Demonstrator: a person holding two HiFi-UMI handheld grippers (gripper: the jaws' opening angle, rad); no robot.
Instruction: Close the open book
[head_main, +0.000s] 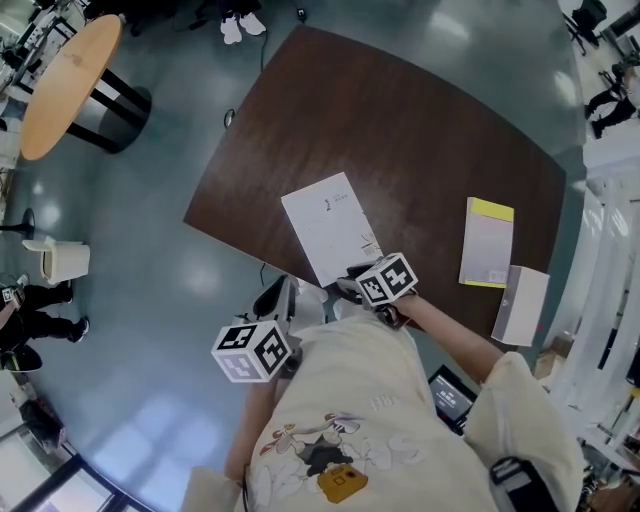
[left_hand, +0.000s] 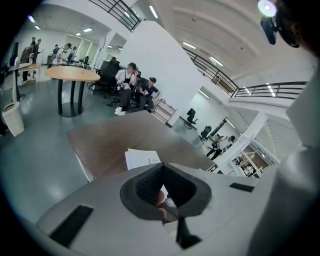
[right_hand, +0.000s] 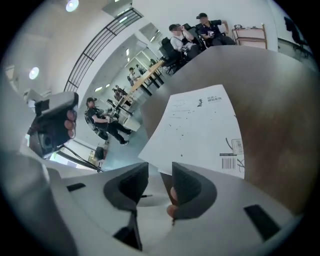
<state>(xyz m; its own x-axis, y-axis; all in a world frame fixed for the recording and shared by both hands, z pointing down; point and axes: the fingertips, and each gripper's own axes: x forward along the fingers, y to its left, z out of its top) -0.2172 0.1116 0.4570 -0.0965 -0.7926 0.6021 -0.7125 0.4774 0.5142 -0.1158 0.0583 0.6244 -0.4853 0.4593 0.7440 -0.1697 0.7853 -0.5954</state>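
Observation:
A white book lies flat near the front edge of the dark brown table, a white cover with a barcode facing up. It also shows in the right gripper view and the left gripper view. My right gripper hangs just above the book's near corner. Its jaws stand open with nothing between them. My left gripper is off the table's near left edge, close to my body. Its tips meet, and it holds nothing.
A second book with a yellow edge and a white box lie at the table's right end. Off the table are a round wooden table, a small white bin and seated people far behind.

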